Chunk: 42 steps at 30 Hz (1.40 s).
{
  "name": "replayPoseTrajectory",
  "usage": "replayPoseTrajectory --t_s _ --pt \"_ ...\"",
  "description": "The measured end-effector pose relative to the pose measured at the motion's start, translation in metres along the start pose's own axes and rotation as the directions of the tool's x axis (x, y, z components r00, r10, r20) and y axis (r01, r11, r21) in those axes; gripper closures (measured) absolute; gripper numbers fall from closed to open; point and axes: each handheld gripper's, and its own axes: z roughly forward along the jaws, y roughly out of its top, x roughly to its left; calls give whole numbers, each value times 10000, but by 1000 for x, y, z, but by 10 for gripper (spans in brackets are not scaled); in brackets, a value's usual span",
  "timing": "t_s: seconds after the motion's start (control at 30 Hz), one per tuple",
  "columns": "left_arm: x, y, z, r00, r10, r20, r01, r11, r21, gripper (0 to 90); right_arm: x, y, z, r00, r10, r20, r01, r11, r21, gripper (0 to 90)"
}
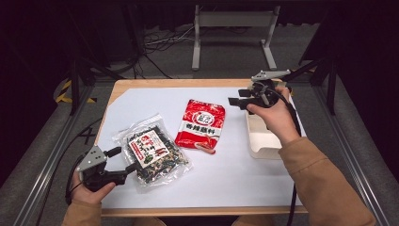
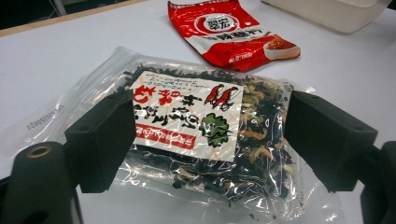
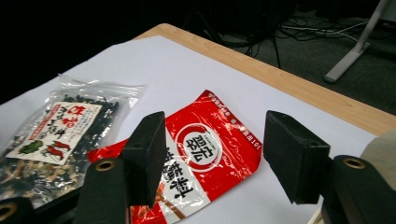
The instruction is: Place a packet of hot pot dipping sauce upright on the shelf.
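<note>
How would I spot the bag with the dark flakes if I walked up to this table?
Find the white sheet covering the wooden table; two flat packets lie near its middle. The clear plastic bag of dark dried flakes is the one nearer the person, beside the left hand-held gripper. Unlike the opaque glossy red sachet next to it, it is see-through with a white label.

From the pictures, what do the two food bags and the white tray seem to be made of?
Clear bag: thin transparent plastic film, glossy; the dark dried contents show through, and it glints and wrinkles. A paper-like printed label sits on it.
Red bag: opaque printed plastic or foil laminate, shiny; creases catch light. Which one, I cannot tell.
White tray: probably rigid matte plastic; smooth off-white walls, rounded corners.
</note>
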Motion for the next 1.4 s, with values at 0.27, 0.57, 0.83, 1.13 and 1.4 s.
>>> replayPoseTrajectory --t_s 0.27,0.57,0.83,1.13,1.4 --pt "0 -3 -5 9999 -56 -145 56 10000 7 176 -2 1 30 9966 -800 216 790 9959 449 362" --pt "-1 -7 -10 9995 -218 -234 218 9998 -7 176 -11 -7 60 9976 -570 395 544 9964 650 414" --pt "-1 -6 -10 9995 -206 -238 205 9998 -56 176 -18 -14 88 9939 -771 785 684 9917 1087 412" --pt "3 -5 -7 9995 -289 -81 288 9995 -97 176 -30 -24 115 9948 -343 959 246 9946 1007 375" --pt "6 -4 -4 9995 -295 76 296 9995 -144 176 -37 -29 129 9919 -155 1260 7 9932 1162 360"
